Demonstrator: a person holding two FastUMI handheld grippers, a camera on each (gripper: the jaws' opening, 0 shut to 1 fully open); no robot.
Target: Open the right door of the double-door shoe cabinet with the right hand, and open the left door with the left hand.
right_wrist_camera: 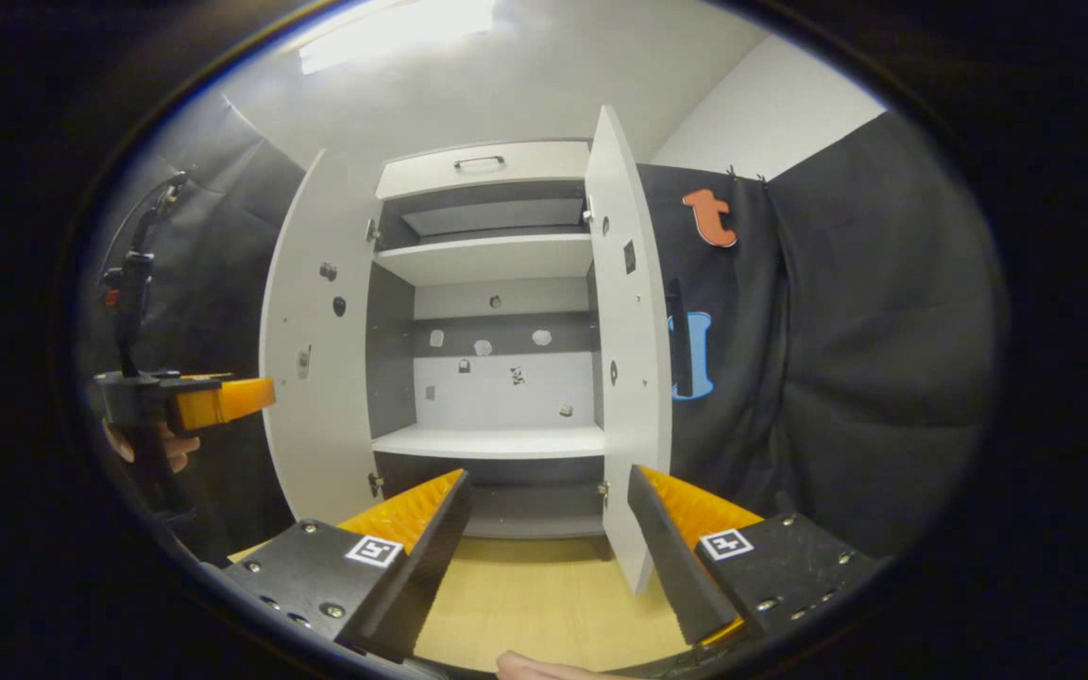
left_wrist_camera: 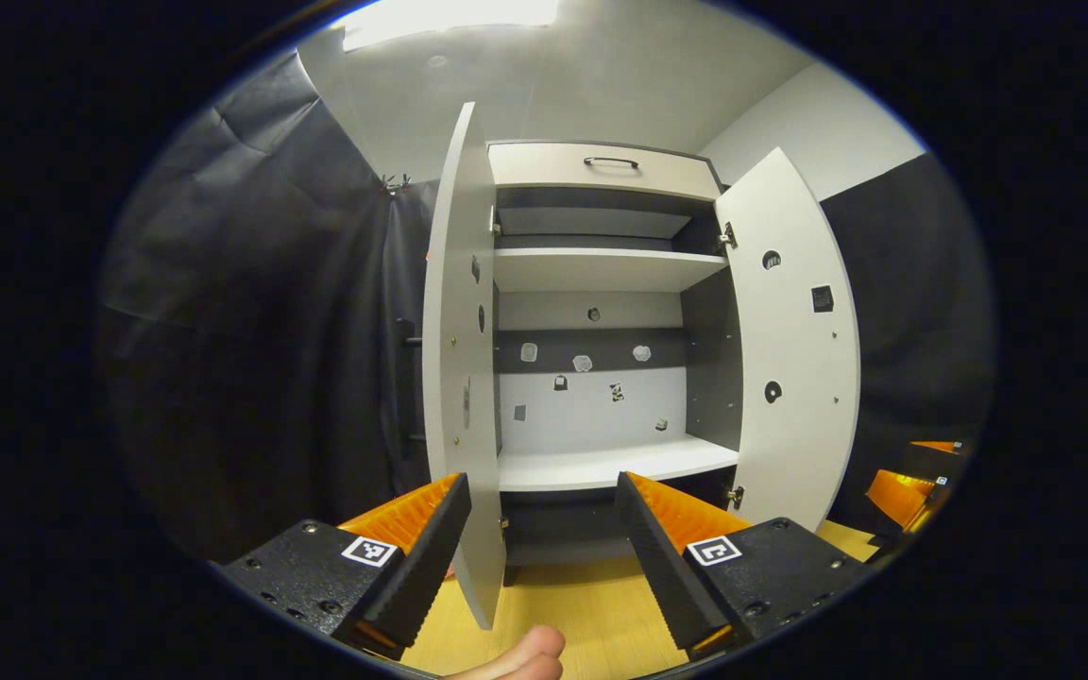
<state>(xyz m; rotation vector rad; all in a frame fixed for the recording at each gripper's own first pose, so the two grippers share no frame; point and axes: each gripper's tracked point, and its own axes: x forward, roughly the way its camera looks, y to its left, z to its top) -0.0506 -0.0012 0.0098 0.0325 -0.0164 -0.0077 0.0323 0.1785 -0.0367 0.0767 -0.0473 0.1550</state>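
The white shoe cabinet [left_wrist_camera: 601, 312] stands ahead with both doors swung out. In the left gripper view the left door [left_wrist_camera: 454, 359] is seen nearly edge-on, and its lower edge hangs between my left gripper's [left_wrist_camera: 539, 552] open fingers, close to the left one. The right door [left_wrist_camera: 794, 349] angles outward. In the right gripper view the right door [right_wrist_camera: 629, 359] is edge-on, and its bottom corner sits just inside the right finger of my open right gripper [right_wrist_camera: 544, 548]. The left door [right_wrist_camera: 317, 378] stands wide, with the left gripper [right_wrist_camera: 213, 401] beside it.
The shelves [left_wrist_camera: 601, 269] inside hold nothing, and a drawer with a dark handle [left_wrist_camera: 610, 162] tops the cabinet. It stands on a light wooden surface [left_wrist_camera: 591, 604]. Black cloth walls [right_wrist_camera: 837, 359] close in on both sides. The right gripper [left_wrist_camera: 903, 496] shows at the far right.
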